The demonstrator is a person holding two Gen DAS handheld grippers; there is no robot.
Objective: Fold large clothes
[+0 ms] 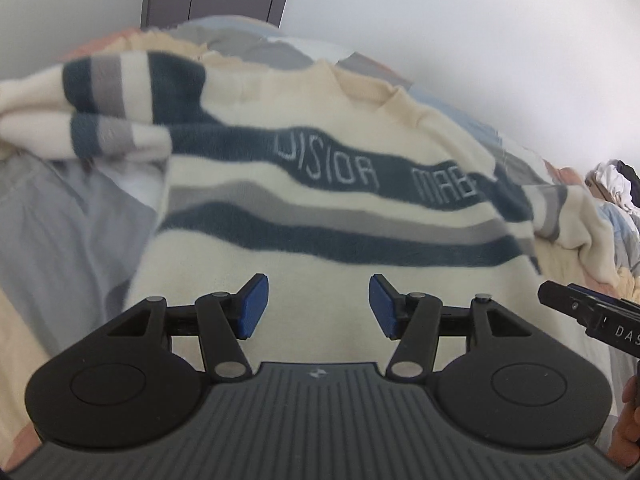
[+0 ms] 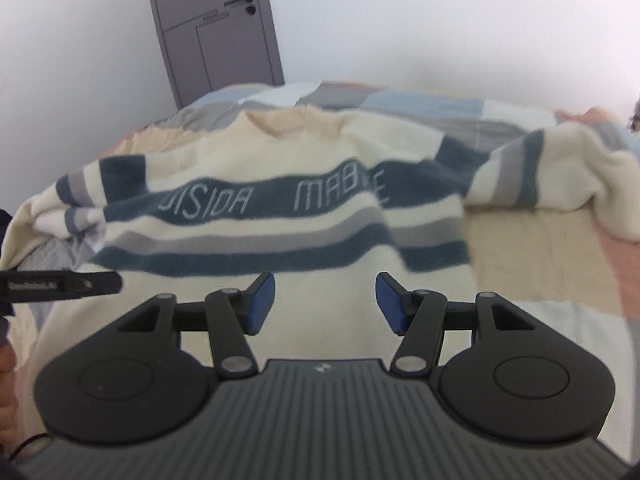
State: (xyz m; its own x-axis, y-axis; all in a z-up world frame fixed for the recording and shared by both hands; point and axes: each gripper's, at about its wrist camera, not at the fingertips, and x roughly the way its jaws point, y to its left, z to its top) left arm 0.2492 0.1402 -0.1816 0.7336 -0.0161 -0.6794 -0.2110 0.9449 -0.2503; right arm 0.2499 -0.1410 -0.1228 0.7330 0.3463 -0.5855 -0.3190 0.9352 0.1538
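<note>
A big bed with a patchwork cover (image 2: pixel 420 100) fills most of both views. On top of it lies a large cream sweater (image 1: pixel 320 240) with blue and grey stripes. It lies with its neck at the far side and its bottom edge close to the cameras. One sleeve (image 1: pixel 100 92) is bunched up on the left. The other sleeve (image 2: pixel 560 168) hangs out to the right.

The left gripper (image 1: pixel 318 306) hovers over the bottom part of the sweater. Its blue pads stand apart and nothing is between them. The right gripper (image 2: pixel 325 305) is the same, open and empty, just beside the left one.

The sweater looks spread out but not folded yet, so the folding seems to be at its start. I think the next move needs each gripper to reach for a side or a sleeve, pinch the cloth and bring it over the middle.

The pictures are blurry, so the white letters on the blue stripe are hard to read. The very bottom hem hides under the grippers. A pile of clothes (image 1: pixel 618 188) at the far right is cut off. A grey door (image 2: pixel 216 28) stands behind the bed.
</note>
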